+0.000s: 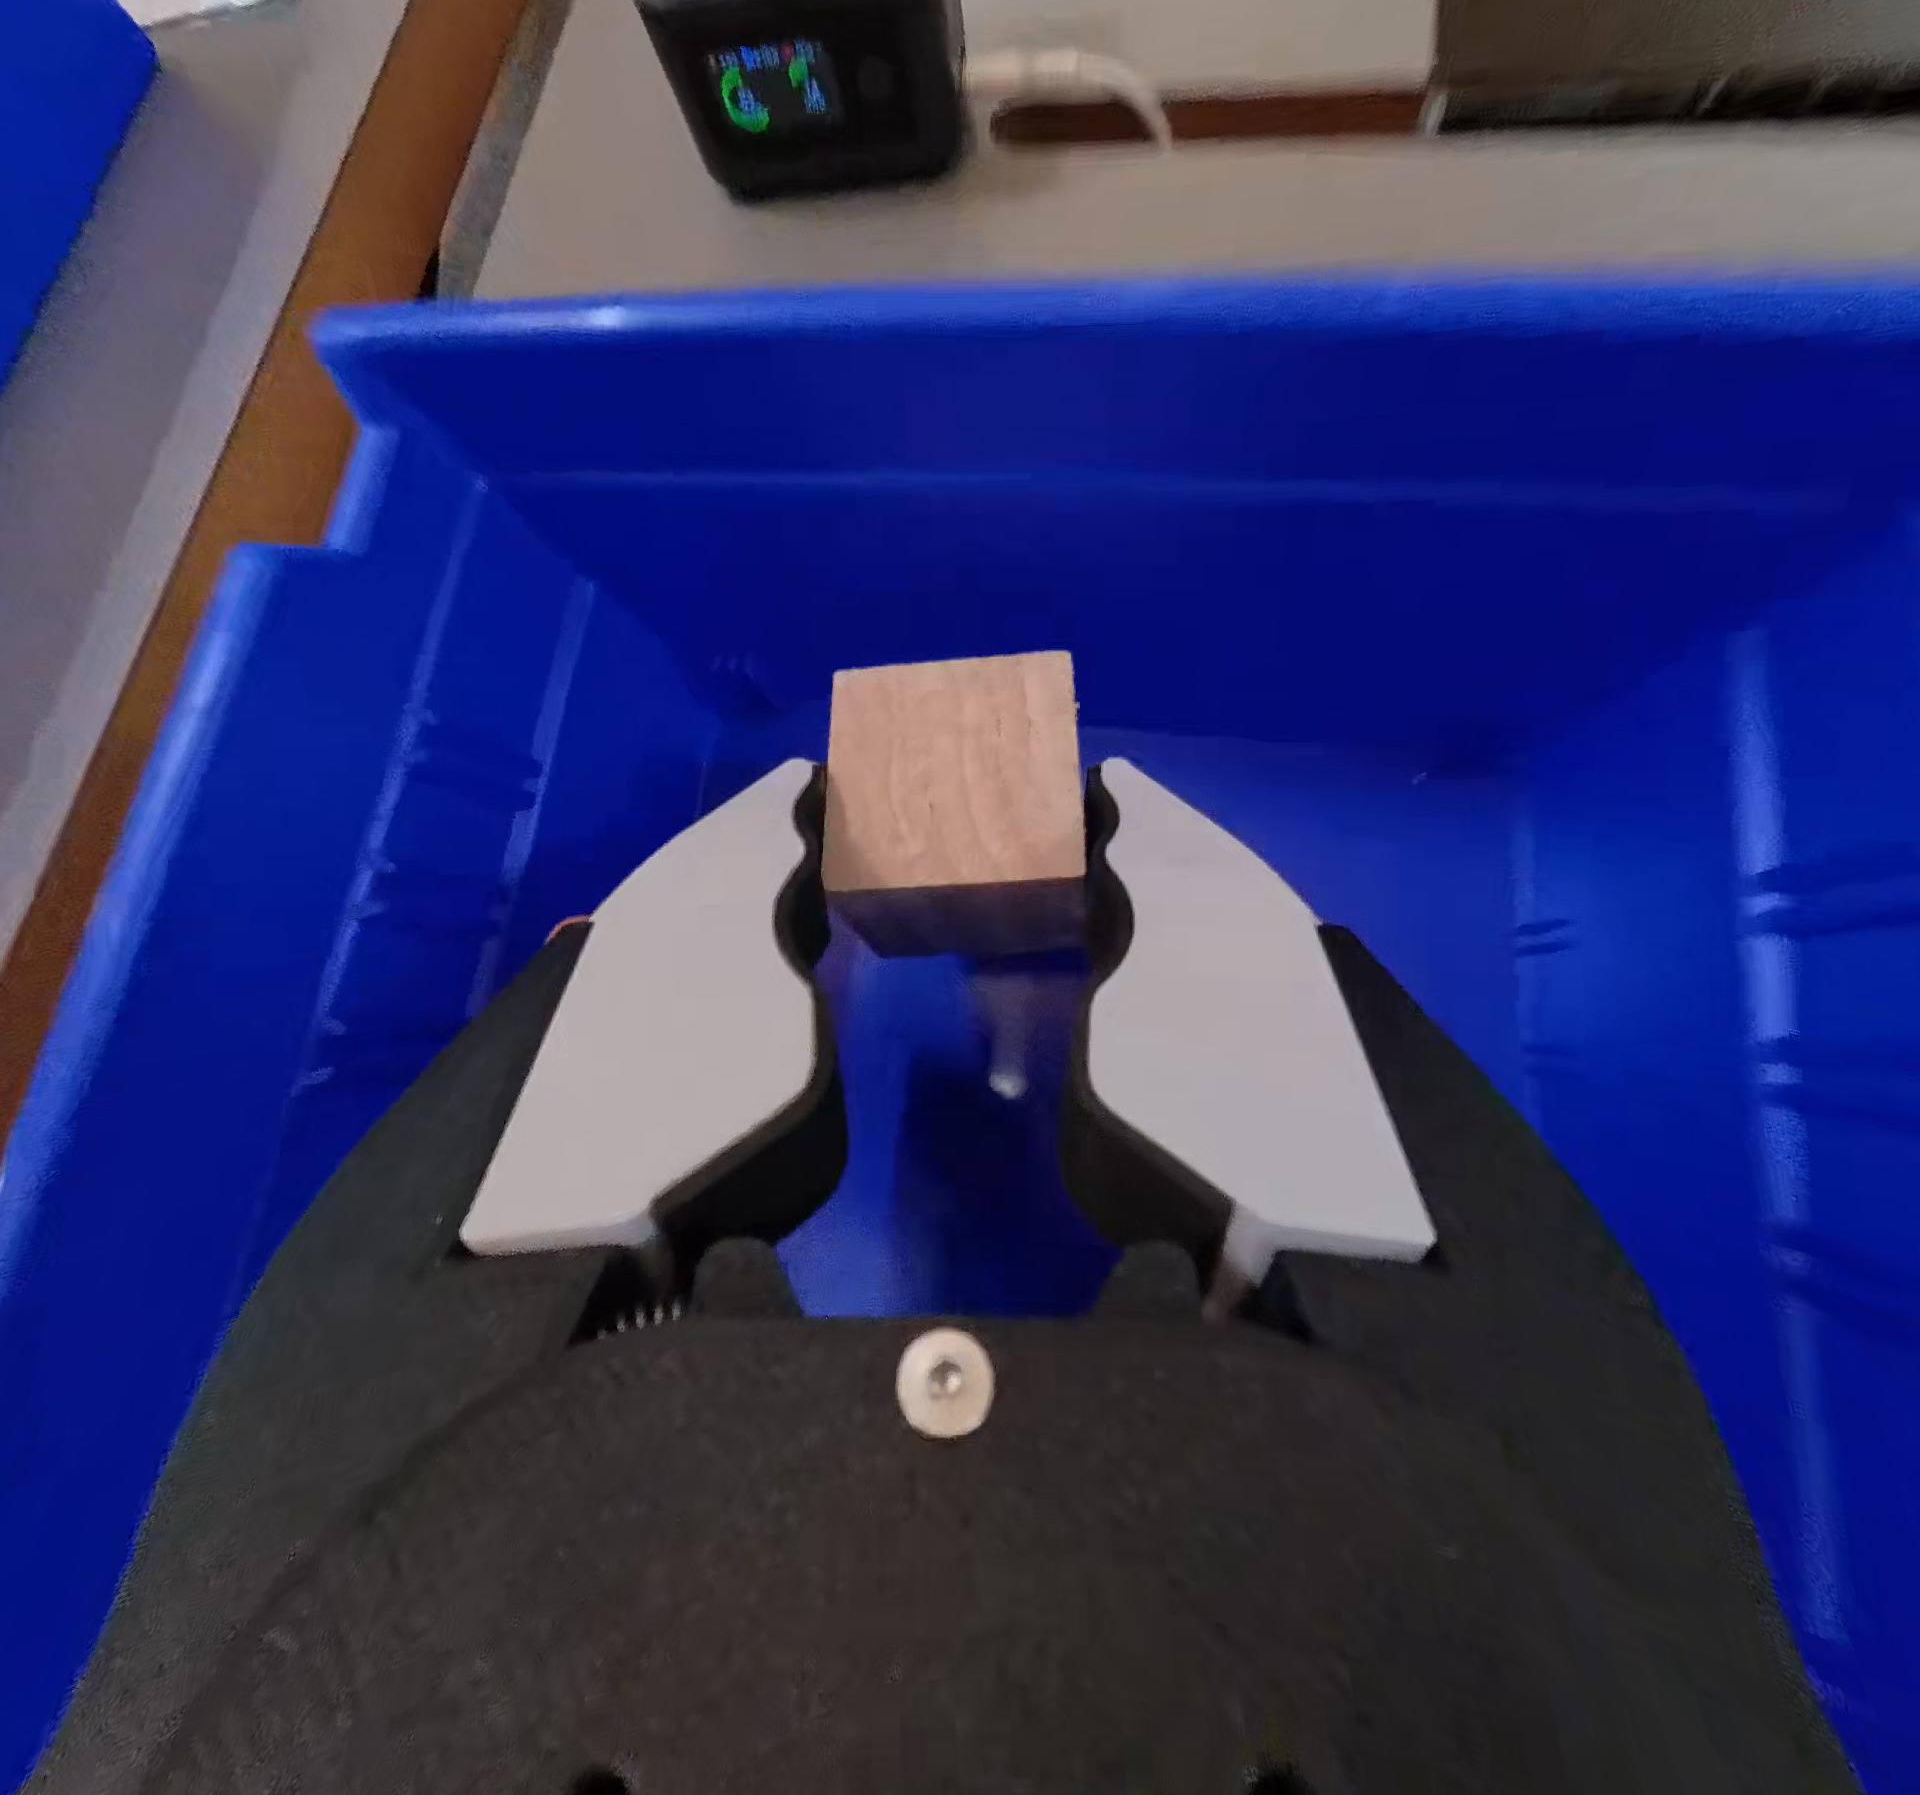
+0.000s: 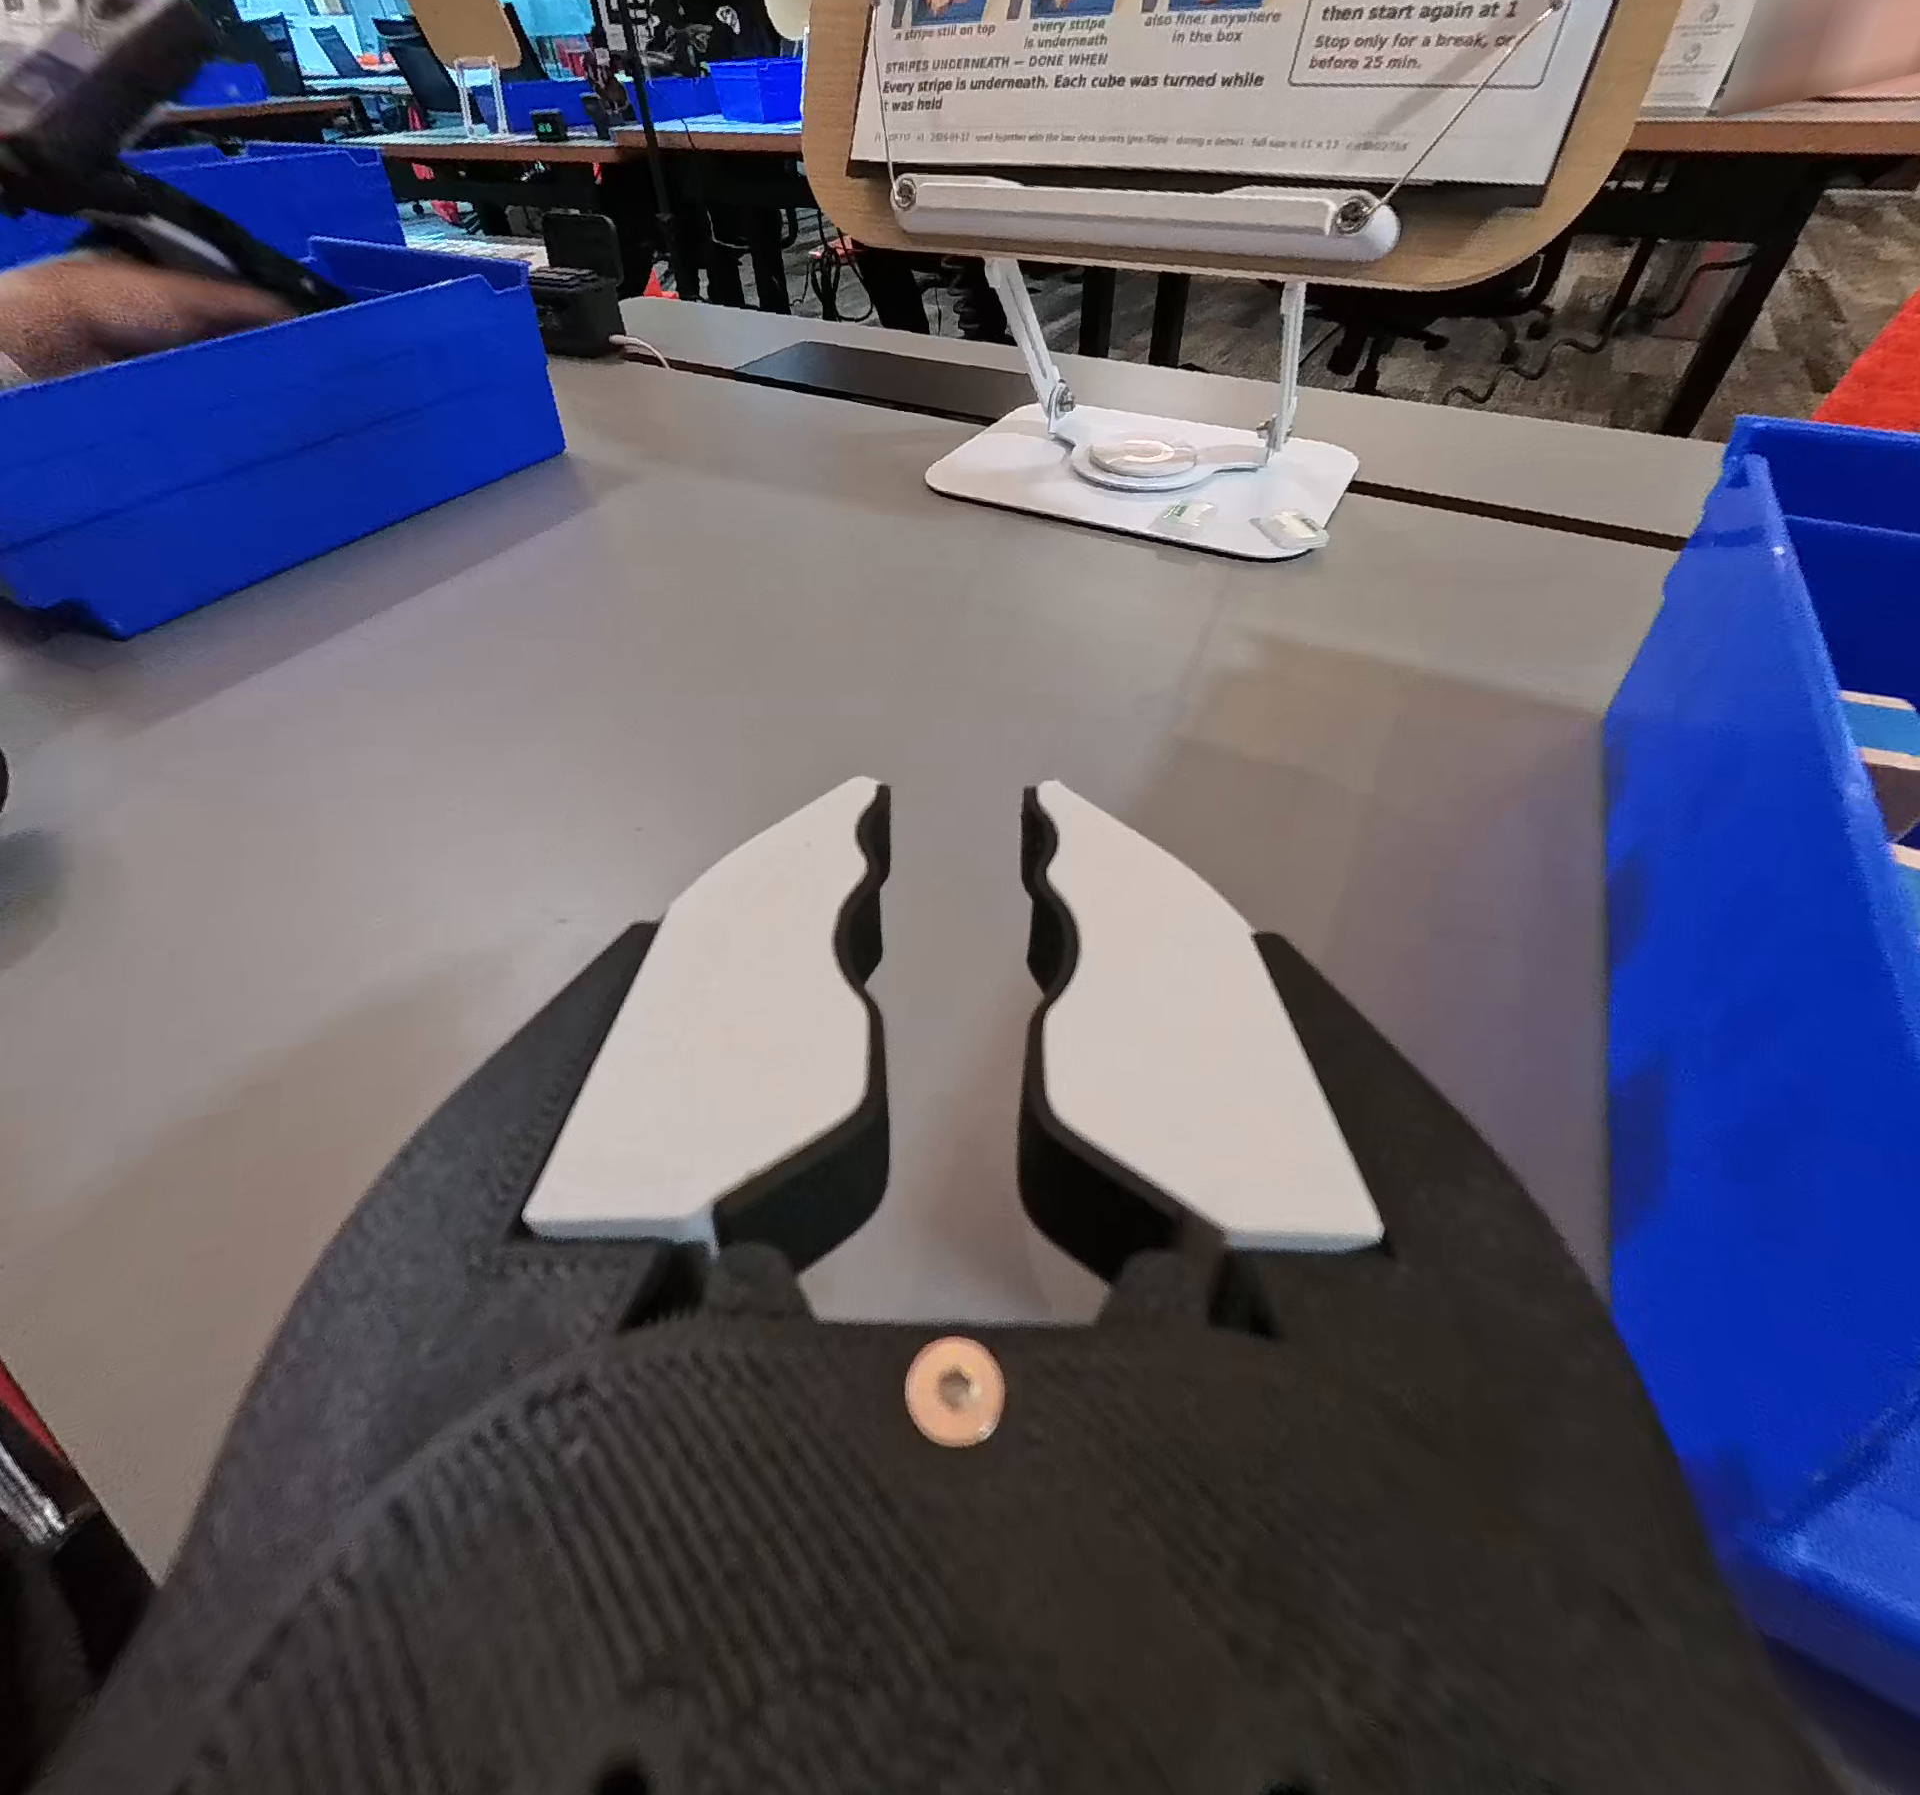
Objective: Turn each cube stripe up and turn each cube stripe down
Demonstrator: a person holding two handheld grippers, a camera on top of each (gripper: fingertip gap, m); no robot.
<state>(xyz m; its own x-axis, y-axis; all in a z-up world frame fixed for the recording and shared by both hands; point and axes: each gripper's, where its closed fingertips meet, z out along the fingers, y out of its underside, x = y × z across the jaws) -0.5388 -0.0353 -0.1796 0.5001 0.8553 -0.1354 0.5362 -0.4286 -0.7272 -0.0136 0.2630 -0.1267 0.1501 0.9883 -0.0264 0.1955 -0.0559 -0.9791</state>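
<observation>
cube: wooden cube [image 1: 954, 789] held above the floor of the blue bin [image 1: 1143, 395], near the far wall; no stripe on the 2 faces showing, so stripe is likely underneath or on a hidden side, cannot tell which
left gripper: left gripper [image 1: 954, 810] pinching the cube by 2 opposite side faces, near the fingertips
right gripper: right gripper [image 2: 956, 810] holds nothing, fingers parted with a narrow gap, hovering over the grey table [image 2: 727, 706]
handling guess: solid wood, stiff, light, not fragile; smooth flat faces could slip or twist in a tip-only pinch
where to grip: opposite flat faces, centred, deeper into the pads; leave stripe face free for checking
left view only: cube, bin inside, small black device with screen [image 1: 800, 72] beyond the bin
right view only: second bin [image 2: 1766, 1018] at right with striped pieces just showing, instruction board on stand [image 2: 1143, 457], left bin from outside [image 2: 281, 457]
hidden: cube's underside, in both views
</observation>
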